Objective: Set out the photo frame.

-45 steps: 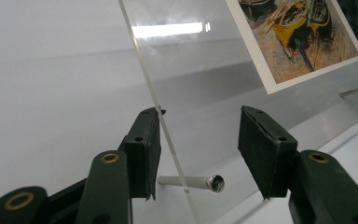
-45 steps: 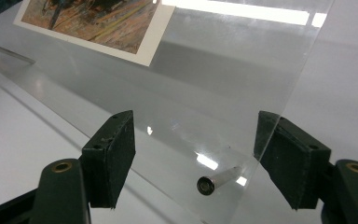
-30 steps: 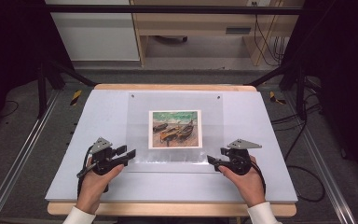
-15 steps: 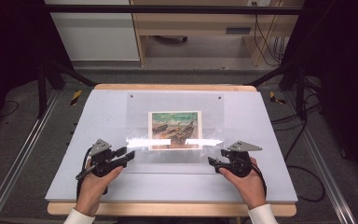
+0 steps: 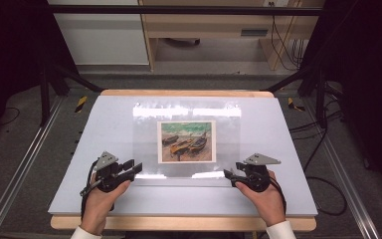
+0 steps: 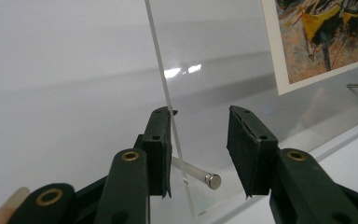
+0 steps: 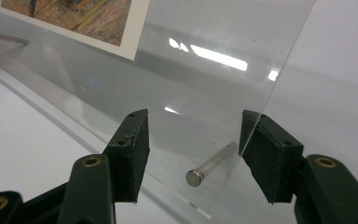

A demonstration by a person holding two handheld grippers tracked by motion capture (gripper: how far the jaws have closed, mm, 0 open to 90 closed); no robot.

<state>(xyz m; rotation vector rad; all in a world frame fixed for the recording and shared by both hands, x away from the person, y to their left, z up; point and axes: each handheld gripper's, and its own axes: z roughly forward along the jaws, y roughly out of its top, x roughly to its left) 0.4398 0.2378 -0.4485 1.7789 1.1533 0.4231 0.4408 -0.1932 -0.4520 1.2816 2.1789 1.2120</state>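
Acrylic sheet (image 5: 186, 142), clear and glossy, lies over a painted boat print (image 5: 186, 142) at the middle of the pale worktop (image 5: 288, 149), its near edge turned toward the person. The left gripper (image 5: 135, 168) sits at the sheet's near left corner and the right gripper (image 5: 228, 174) at the near right corner. In the left gripper view the fingers (image 6: 158, 149) stand apart, the sheet's edge running up between them, close to the left one, with a small metal standoff pin (image 6: 200, 175) at the corner. In the right gripper view the fingers (image 7: 130, 149) are likewise apart, straddling the corner and another pin (image 7: 209, 165).
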